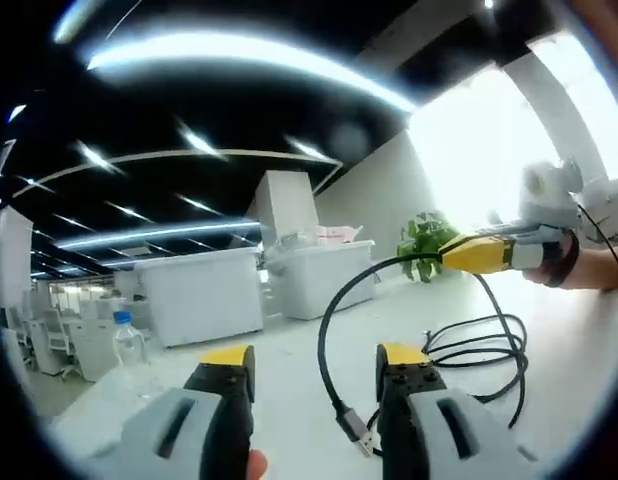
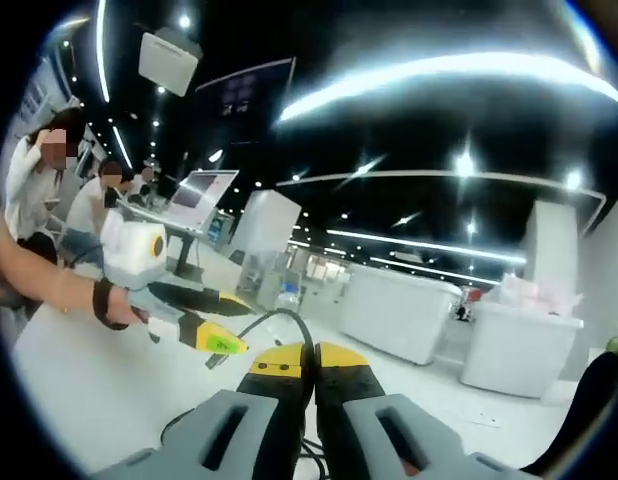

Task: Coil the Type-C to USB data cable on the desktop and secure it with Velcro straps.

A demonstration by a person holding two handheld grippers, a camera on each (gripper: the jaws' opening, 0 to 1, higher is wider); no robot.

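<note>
The worktop (image 1: 289, 400) is a plain white surface, set in a large open office with a dark ceiling crossed by long strip lights. Beyond the worktop stand white storage bins (image 1: 204, 295), a white pillar and a potted plant (image 1: 421, 243) near a bright window. A clear water bottle (image 1: 129, 350) with a blue cap stands on the worktop, to the left of the left gripper (image 1: 316, 375). In the right gripper view, seated people (image 2: 84, 205) and an open laptop (image 2: 201, 192) occupy the background beyond the far edge of the worktop.

The data cable (image 1: 334, 330) is black and round, with a metal USB plug (image 1: 357, 433) at one end. Several loose loops of it lie on the worktop to the right of the left gripper. One strand rises from the plug in an arc to the right gripper (image 1: 459, 255).

The left gripper's fingers stand open with a wide gap; the plug hangs just beside the inner face of its right finger, and contact cannot be told. In the right gripper view, the right gripper (image 2: 312, 358) has its yellow-tipped fingers closed together on the cable (image 2: 279, 318), which curves out from between them. The left gripper (image 2: 221, 345) hovers just beside it, held by a hand (image 2: 109, 300) wearing a dark wristband.
</note>
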